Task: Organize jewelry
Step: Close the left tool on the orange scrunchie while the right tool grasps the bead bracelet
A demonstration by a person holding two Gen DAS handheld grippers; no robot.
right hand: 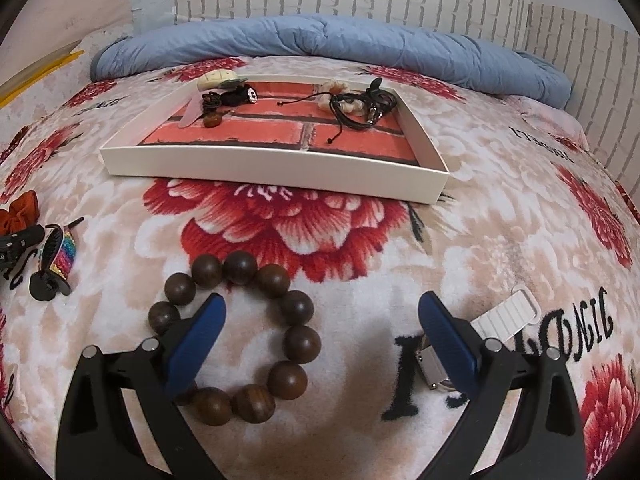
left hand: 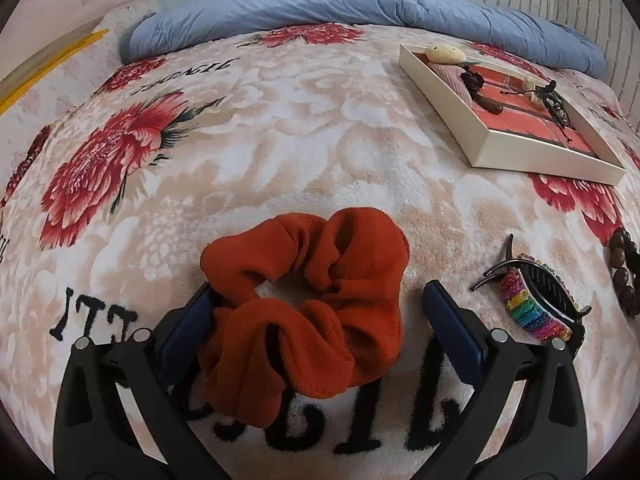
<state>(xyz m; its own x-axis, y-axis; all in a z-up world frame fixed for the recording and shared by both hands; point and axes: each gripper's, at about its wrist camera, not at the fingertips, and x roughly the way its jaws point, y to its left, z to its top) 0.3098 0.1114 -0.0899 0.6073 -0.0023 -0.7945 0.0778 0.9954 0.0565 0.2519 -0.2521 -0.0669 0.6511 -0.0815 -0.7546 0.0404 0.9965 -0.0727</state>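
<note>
Left wrist view: left gripper [left hand: 316, 320] spread wide around orange scrunchie [left hand: 308, 312] on bed blanket [left hand: 280, 140], nothing clamped. Soft, light, squashy; pinch one bunched fold. Right gripper [right hand: 322, 332] also spread, straddling hard, roll-prone bead bracelet [right hand: 240, 336]; tray [right hand: 272, 170] toward bed's far edge.

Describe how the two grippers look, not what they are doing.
Both look alike. The left gripper and the right gripper each have two black plastic arms that spread in a V, each tipped with a flat, dark blue, ribbed pad. Small round silver pins sit at the joints behind the pads. No cables, markings, hands or sleeves show in either view.
</note>
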